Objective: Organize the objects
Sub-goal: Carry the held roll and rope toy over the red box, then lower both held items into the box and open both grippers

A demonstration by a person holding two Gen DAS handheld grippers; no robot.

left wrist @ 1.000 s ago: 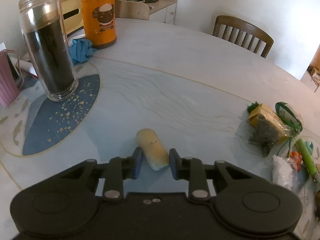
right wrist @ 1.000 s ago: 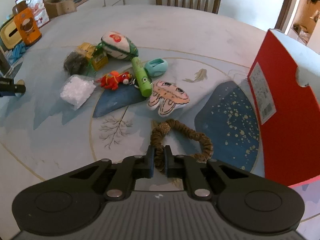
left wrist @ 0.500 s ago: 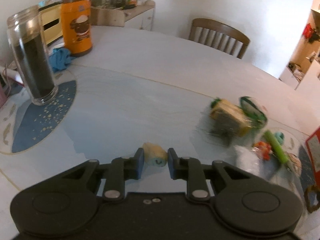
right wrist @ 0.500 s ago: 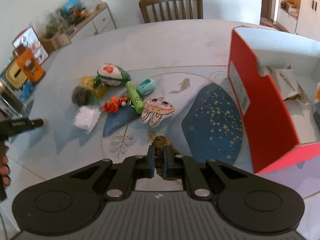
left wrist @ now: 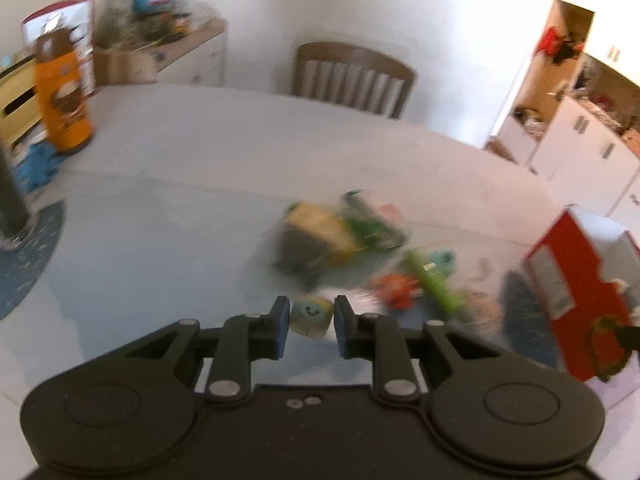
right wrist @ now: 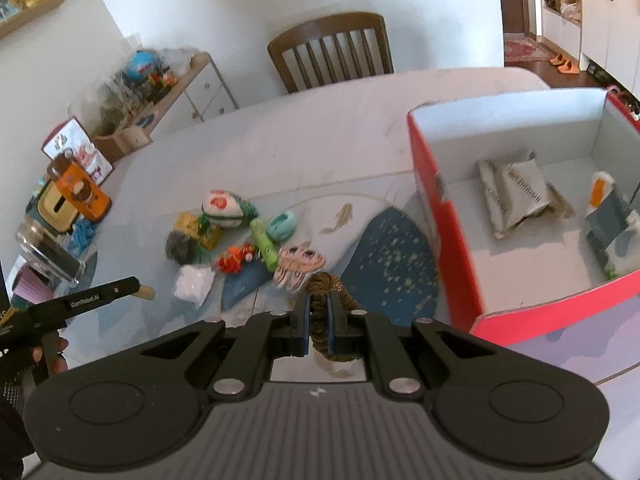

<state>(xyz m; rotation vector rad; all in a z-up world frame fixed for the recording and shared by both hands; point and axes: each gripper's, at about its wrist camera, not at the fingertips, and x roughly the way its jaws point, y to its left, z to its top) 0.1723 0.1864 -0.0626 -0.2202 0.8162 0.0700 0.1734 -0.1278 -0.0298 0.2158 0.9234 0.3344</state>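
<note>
The brown scrunchie (right wrist: 326, 312) is pinched between the two fingers of the right claw (right wrist: 318, 322), its loop bulging above and below the pads and held clear of the counter (right wrist: 320, 128). Just to its right stands the open red box (right wrist: 444, 216), with grey wrapped packets (right wrist: 516, 196) and an orange-and-teal pack (right wrist: 608, 216) lying on its white floor.

The left claw (left wrist: 308, 326) grips a small pale roll-shaped toy with a smiling face (left wrist: 311, 317), end-on to the camera and wedged between both blue-lined fingers above the counter. In the right wrist view that claw enters from the left edge as a dark bar, with a gloved hand (right wrist: 24, 364) behind it.

Between the two claws a cluster of small things lies on the counter: a white crinkled packet (right wrist: 194, 284), an orange-red figure (right wrist: 236, 260), a green tube (right wrist: 266, 246), a teal holder (right wrist: 282, 226), a pink-striped flat plush (right wrist: 298, 266), a white-and-green pouch with a red mark (right wrist: 226, 208), a yellow block (right wrist: 196, 226) and a dark fuzzy lump (right wrist: 180, 246). The left wrist view shows the same cluster heavily blurred.

Farther left stand an orange thermos (right wrist: 80, 196), a glass jar of dark liquid (right wrist: 48, 256) and a blue cloth (right wrist: 82, 232). A wooden chair (right wrist: 332, 52) is at the far side of the counter, with a cluttered sideboard (right wrist: 160, 92) against the wall.
</note>
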